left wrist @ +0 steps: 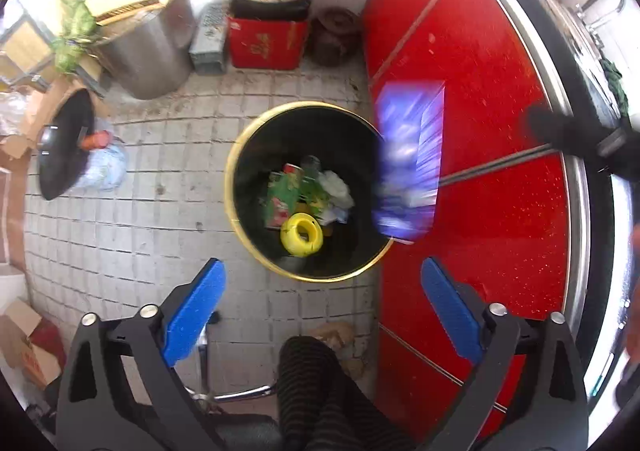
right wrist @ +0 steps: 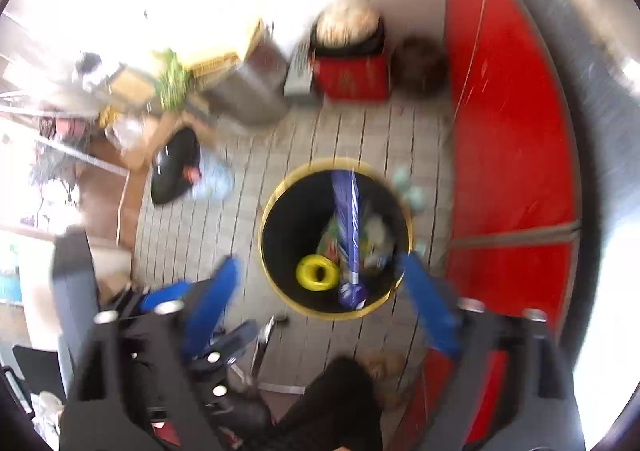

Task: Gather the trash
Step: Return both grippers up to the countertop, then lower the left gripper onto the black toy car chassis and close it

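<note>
Trash goes straight down from where I hold both tools: my right gripper (right wrist: 316, 291) hangs above the gold-rimmed bin (right wrist: 335, 237) with its jaws spread wide and empty, and the blue wrapper (right wrist: 349, 235) blurs over the opening, apparently dropping in. My left gripper (left wrist: 322, 311), also spread and empty, waits beside it. A yellow ring (left wrist: 301, 233) already lies inside.

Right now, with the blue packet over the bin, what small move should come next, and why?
Probably wait, then turn away for more trash. Both grippers, left and right, are open and empty, and the blurred blue packet is already over the black bin.
</note>
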`<state>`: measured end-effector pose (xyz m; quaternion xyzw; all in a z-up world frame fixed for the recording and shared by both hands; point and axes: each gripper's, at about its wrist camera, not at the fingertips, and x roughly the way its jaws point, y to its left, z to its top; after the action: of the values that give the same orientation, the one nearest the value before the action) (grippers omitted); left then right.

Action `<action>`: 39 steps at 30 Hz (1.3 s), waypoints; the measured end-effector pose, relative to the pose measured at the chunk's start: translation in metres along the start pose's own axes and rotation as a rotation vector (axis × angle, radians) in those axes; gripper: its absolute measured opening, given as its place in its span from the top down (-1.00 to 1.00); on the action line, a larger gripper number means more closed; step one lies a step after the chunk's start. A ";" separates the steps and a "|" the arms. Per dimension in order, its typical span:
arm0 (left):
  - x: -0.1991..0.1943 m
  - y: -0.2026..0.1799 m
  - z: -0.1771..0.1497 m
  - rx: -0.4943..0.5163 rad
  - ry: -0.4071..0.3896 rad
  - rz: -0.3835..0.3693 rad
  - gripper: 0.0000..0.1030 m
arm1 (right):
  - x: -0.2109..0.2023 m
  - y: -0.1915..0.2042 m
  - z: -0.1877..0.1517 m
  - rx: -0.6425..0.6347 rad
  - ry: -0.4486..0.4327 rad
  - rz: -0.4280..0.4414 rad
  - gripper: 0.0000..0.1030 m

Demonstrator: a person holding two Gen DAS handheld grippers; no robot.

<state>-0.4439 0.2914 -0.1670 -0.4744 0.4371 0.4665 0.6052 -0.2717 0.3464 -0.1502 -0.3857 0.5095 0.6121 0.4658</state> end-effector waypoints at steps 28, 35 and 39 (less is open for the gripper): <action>-0.069 -0.433 -0.128 0.956 0.097 -0.298 -0.87 | -0.329 -0.198 -0.695 1.445 -0.247 -0.667 -0.88; -0.046 -0.503 -0.200 1.310 0.079 -0.203 -0.87 | -0.308 -0.155 -0.761 1.578 -0.277 -0.643 -0.88; -0.035 -0.528 -0.221 1.430 0.076 -0.153 -0.87 | -0.297 -0.137 -0.784 1.613 -0.296 -0.651 -0.89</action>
<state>0.0473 0.0086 -0.0819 -0.0072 0.6219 0.0059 0.7830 -0.0620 -0.4708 -0.0493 0.0178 0.5857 -0.0535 0.8086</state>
